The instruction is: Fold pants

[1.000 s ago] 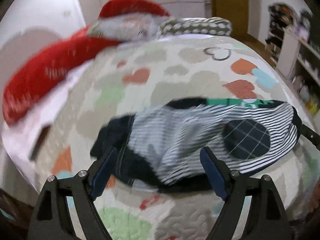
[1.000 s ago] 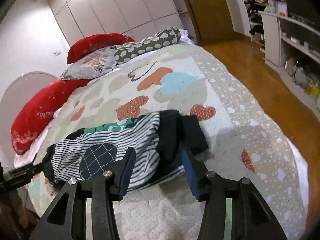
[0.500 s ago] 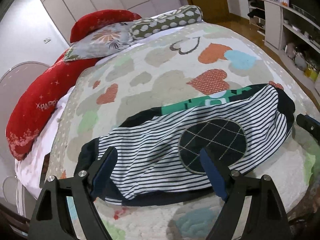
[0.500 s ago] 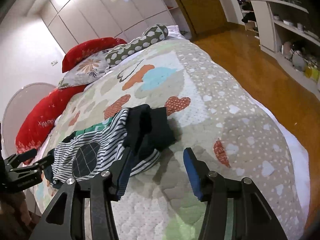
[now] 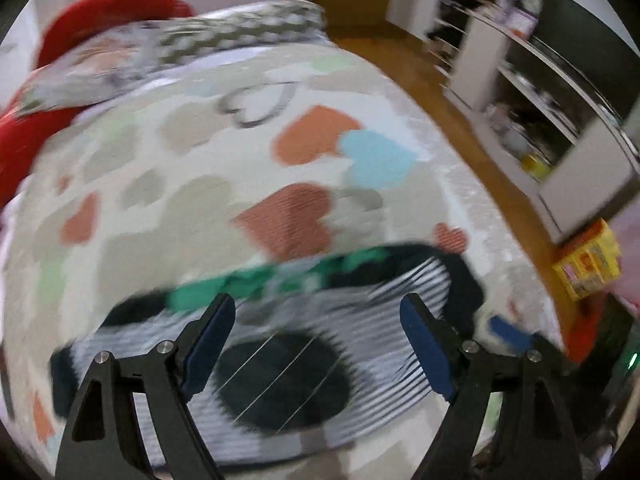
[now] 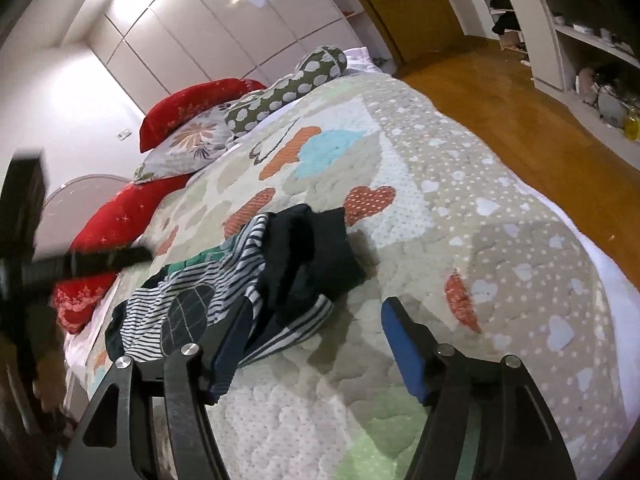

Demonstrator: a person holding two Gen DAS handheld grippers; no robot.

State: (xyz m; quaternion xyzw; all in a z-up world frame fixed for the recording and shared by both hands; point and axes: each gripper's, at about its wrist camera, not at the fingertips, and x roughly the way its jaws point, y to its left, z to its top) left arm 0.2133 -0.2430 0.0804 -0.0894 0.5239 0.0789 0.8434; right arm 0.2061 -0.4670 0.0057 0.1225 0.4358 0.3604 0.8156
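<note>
- Currently, the pants point(image 6: 224, 292) lie bunched on the near part of the bed point(image 6: 500, 240), on a quilt printed with hearts; the striped fabric carries a dark checked patch point(image 5: 280, 380) and a green band point(image 5: 280, 276) along the far edge.
- Dark folded cloth is heaped at the right end of the pants, beside a red heart on the quilt.
- Left gripper point(image 5: 316, 344): fingers spread wide, holding nothing, positioned over the striped section; this view is motion-blurred.
- Right gripper point(image 6: 316, 344): fingers spread wide, holding nothing; the left blue pad sits just at the near edge of the pants, the right pad over bare quilt.
- Pillows at the head of the bed, well apart from the pants: red pillows point(image 6: 120, 220), a floral pillow point(image 6: 192, 144) and a spotted bolster point(image 6: 288, 88).
- Open quilt extends to the right of the pants up to the bed edge; beyond it lies wooden floor point(image 6: 520, 112).
- White shelves point(image 6: 560, 32) stand past the floor; a yellow box point(image 5: 588, 260) sits near the bed corner in the left wrist view.
- Glossy wardrobe doors point(image 6: 224, 28) line the far wall.
</note>
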